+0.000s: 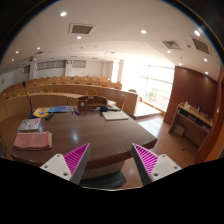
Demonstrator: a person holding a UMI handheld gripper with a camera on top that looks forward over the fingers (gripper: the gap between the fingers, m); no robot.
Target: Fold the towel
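fingers (110,160) spread wide, holding nothing | towel (32,140) pink, folded flat on round table (100,135), well left

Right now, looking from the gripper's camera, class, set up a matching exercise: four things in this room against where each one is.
Things:
1. pink towel
2. gripper
3. white paper
4. window

Places:
A. on the far wall, beyond the table
B. open, above the table's near edge
C. on the table, left of the fingers
D. on the table's far right part

Pairs: 1-C, 2-B, 3-D, 4-A
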